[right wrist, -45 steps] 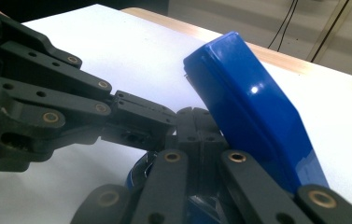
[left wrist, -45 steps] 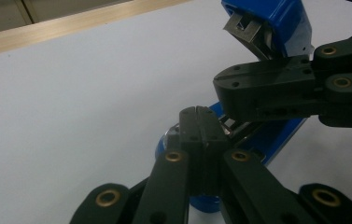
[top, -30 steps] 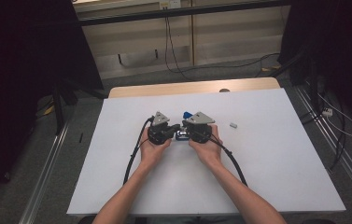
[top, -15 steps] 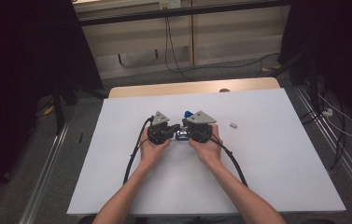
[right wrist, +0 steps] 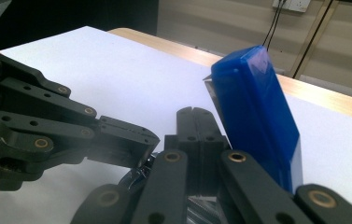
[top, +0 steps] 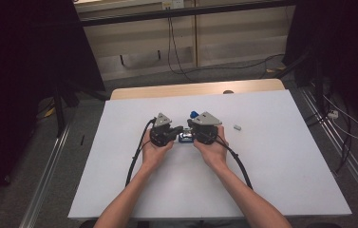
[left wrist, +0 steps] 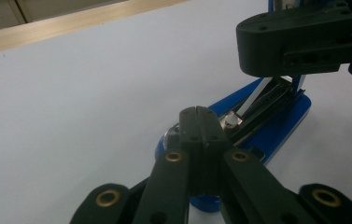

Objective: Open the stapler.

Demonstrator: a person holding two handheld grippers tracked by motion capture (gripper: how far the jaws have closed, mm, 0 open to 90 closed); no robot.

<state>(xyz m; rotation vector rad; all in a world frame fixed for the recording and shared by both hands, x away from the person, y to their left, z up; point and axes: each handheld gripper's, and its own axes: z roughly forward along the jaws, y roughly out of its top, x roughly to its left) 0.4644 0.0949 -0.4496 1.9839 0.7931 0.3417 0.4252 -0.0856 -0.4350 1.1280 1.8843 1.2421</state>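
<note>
Blue stapler (top: 186, 137) lying opened on the white bench (top: 271, 175), between two grippers.

Its lid (right wrist: 257, 116) stands tilted up; the base (left wrist: 276, 126) lies flat mid-bench. The left gripper (left wrist: 205, 122) and right gripper (right wrist: 194, 122) both have jaws pressed together, tips at the stapler's open base. A small white piece (top: 237, 127) lies well apart, rightward.

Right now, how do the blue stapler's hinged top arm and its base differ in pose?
The blue top arm is swung open and stands steeply up, while the blue base lies flat on the white table. The arm shows smooth plastic; the base shows its metal channel. Both are blue.
</note>
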